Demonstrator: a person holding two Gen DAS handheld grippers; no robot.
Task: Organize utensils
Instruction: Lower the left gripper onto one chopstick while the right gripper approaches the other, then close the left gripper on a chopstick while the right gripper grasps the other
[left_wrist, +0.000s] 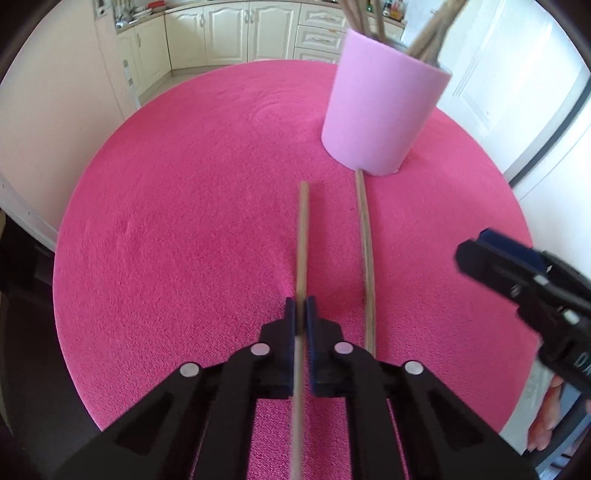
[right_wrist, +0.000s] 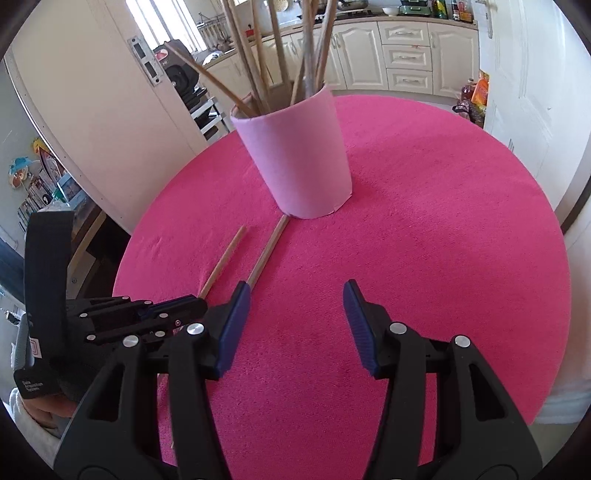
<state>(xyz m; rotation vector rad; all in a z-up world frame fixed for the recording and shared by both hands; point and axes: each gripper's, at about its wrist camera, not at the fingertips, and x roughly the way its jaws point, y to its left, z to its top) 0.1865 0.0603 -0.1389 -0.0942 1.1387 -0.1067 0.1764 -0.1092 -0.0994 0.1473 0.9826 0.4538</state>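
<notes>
My left gripper (left_wrist: 301, 308) is shut on a wooden chopstick (left_wrist: 303, 236) that points forward toward the pink cylindrical holder (left_wrist: 380, 107). It also shows in the right wrist view (right_wrist: 223, 260), held by the left gripper (right_wrist: 199, 302). A second chopstick (left_wrist: 365, 254) lies on the pink tablecloth with its far tip touching the holder's base; it also shows in the right wrist view (right_wrist: 267, 251). The holder (right_wrist: 299, 158) contains several chopsticks (right_wrist: 317, 48) standing upright. My right gripper (right_wrist: 295, 299) is open and empty above the cloth, and appears at the right of the left wrist view (left_wrist: 476, 254).
The round table is covered with a pink cloth (left_wrist: 184, 221). Cream kitchen cabinets (right_wrist: 406, 55) stand behind. A white door (right_wrist: 92, 110) is at the left of the right wrist view, and shelves with clutter (right_wrist: 40, 184) lie beyond it.
</notes>
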